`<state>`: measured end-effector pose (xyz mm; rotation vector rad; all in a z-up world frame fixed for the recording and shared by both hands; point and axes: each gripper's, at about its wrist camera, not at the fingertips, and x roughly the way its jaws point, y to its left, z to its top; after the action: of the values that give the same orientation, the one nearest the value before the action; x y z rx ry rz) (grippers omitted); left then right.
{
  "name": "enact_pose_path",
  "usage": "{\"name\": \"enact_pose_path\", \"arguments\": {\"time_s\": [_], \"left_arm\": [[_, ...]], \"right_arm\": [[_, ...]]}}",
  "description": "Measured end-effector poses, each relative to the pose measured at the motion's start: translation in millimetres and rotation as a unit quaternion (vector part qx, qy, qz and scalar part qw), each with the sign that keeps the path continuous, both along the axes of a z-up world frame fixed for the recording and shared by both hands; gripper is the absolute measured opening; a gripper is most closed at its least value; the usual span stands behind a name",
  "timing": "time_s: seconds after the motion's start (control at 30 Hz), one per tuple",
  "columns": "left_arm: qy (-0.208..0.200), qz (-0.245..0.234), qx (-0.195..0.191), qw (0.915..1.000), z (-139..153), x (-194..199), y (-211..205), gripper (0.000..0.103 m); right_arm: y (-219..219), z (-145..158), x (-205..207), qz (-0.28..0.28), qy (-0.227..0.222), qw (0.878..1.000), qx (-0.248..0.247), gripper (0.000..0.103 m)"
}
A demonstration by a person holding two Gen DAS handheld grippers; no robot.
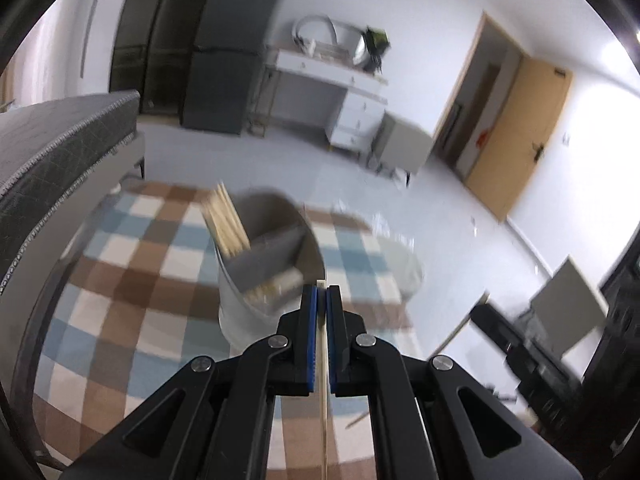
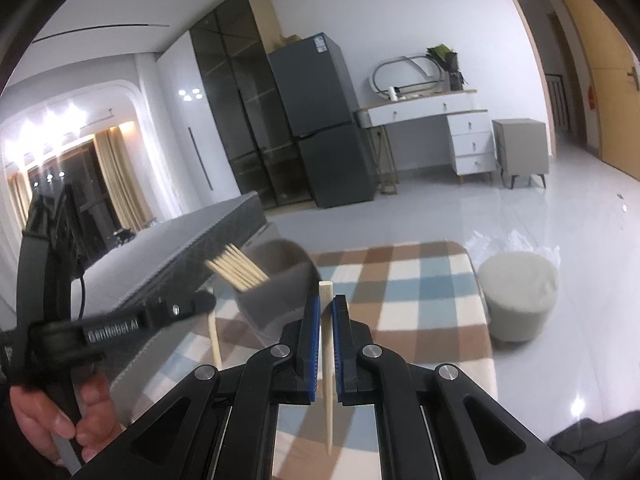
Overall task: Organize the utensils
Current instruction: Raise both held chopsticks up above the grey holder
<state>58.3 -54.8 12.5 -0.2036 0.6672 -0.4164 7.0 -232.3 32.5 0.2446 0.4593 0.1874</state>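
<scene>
The left gripper (image 1: 321, 294) is clamped tight on one chopstick (image 1: 322, 392), which runs down between its blue pads (image 1: 308, 340) toward the camera; the blunt end just clears the tips. Just beyond those tips stands a grey holder (image 1: 272, 264) on a checked cloth (image 1: 132, 280). The holder is split by a divider. A bundle of chopsticks (image 1: 226, 220) leans out of its far left compartment, and more pale sticks lie in the near one, too blurred to count. The left view is smeared by motion.

The right gripper (image 2: 326, 304) is almost closed on a second stick (image 2: 327, 356), pinched between its pads with the square end poking out above the tips and the tapered end hanging down toward the camera. In this view the holder (image 2: 280, 280) sits just left of and beyond the gripper, the bundle (image 2: 238, 268) fanned toward the left. The left gripper's body (image 2: 112, 324) crosses in from the left, held by a hand (image 2: 52, 420) at the near left corner; its stick (image 2: 214, 340) hangs below it.

A dark bench (image 2: 172, 248) lies left of the cloth. A round stool (image 2: 518, 294) stands on the floor to the right. A fridge (image 2: 320, 120) and white desk (image 2: 440, 120) are against the far wall.
</scene>
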Motion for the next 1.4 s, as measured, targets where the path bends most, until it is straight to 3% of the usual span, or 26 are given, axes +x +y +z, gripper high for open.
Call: {"name": "enact_pose_path", "arguments": {"time_s": [0.17, 0.33, 0.6, 0.8, 0.97, 1.13, 1.4], "left_arm": [[-0.051, 0.031, -0.043, 0.9972, 37.1, 15.1, 13.2, 0.000], [-0.103, 0.076, -0.082, 0.9884, 70.1, 41.7, 31.5, 0.000], [-0.143, 0.130, -0.110, 0.9750, 77.0, 91.6, 56.1, 0.000], [-0.129, 0.163, -0.126, 0.9700, 55.1, 124.1, 72.5, 0.000], [-0.108, 0.180, -0.132, 0.9688, 29.6, 141.5, 79.4, 0.000], [-0.100, 0.190, -0.132, 0.9677, 16.4, 146.0, 79.7, 0.000], [-0.119, 0.181, -0.108, 0.9702, 19.2, 131.4, 66.4, 0.000]], "right_arm": [[9.6, 35.9, 18.3, 0.024, -0.029, 0.999, -0.023, 0.005], [23.4, 76.4, 48.4, 0.056, -0.068, 0.994, -0.058, 0.005], [57.3, 122.4, 122.1, 0.122, -0.124, 0.979, -0.109, 0.005], [90.2, 106.4, 166.5, 0.177, -0.127, 0.966, -0.141, 0.005], [100.7, 77.4, 183.8, 0.202, -0.112, 0.962, -0.143, 0.005], [100.5, 53.5, 189.2, 0.213, -0.091, 0.962, -0.147, 0.005], [100.5, 30.6, 178.3, 0.234, -0.067, 0.957, -0.160, 0.005]]}}
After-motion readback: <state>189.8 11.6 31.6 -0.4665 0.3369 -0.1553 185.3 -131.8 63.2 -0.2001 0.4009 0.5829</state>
